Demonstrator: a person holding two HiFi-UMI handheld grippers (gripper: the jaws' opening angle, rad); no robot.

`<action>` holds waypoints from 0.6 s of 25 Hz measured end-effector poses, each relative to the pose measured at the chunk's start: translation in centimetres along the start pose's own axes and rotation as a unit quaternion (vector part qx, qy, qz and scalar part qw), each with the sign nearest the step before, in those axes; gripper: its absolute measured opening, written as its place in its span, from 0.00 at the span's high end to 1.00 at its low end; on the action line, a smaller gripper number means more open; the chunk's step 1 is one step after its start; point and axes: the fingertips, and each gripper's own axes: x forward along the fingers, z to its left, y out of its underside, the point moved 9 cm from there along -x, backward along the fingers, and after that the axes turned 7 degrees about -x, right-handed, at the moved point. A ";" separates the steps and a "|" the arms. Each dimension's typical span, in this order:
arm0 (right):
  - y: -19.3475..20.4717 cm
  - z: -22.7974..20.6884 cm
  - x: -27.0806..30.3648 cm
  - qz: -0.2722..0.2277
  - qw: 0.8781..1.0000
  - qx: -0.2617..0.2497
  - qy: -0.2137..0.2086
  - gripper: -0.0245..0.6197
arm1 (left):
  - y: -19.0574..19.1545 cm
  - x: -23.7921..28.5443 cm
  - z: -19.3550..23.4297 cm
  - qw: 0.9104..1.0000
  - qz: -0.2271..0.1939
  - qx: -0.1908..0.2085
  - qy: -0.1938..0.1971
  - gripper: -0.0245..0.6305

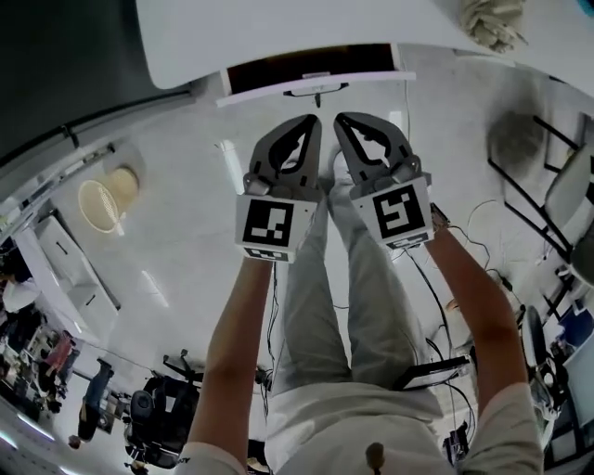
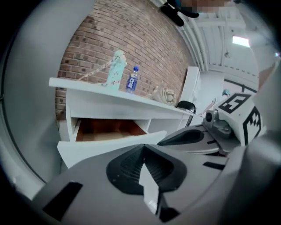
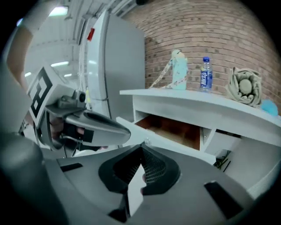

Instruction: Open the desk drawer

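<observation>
Ahead of you, at the far side of the scene, the desk drawer (image 1: 314, 67) stands pulled out from under the white desk top (image 1: 278, 28). Its brown inside shows, and its white front panel with the dark handle (image 1: 316, 91) faces you. You hold both grippers side by side above your trouser legs (image 1: 320, 306), tips pointing toward the drawer front, well apart from it and touching nothing.

Your left gripper (image 1: 313, 121) has its jaws pressed together with nothing between them. Your right gripper (image 1: 341, 119), just beside it, is closed the same way and is also empty.

On the desk top, against the brick wall (image 3: 210, 30), a pale green bottle (image 3: 178, 70) stands upright with a blue-capped water bottle (image 3: 205, 72) near it on the right. Farther right lies a bundle of pale rope (image 3: 243, 85). The drawer sits below the bottles, at the left end of the desk.
</observation>
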 end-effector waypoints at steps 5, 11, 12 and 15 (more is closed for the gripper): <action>-5.4 -1.5 -3.8 -0.058 0.993 0.103 -0.010 0.92 | -5.4 -2.4 -2.5 0.999 -0.037 -0.031 0.003 0.95; -11.6 -4.4 -9.2 -0.108 0.986 0.125 0.007 0.92 | -12.0 -5.5 -5.4 0.995 -0.090 -0.047 0.001 0.95; -12.7 -4.8 -10.1 -0.115 0.985 0.125 0.010 0.92 | -13.0 -6.2 -5.7 0.994 -0.096 -0.049 0.001 0.95; -16.0 -4.9 -13.0 -0.133 0.982 0.133 0.004 0.92 | -15.8 -9.4 -6.6 0.994 -0.090 -0.066 -0.001 0.95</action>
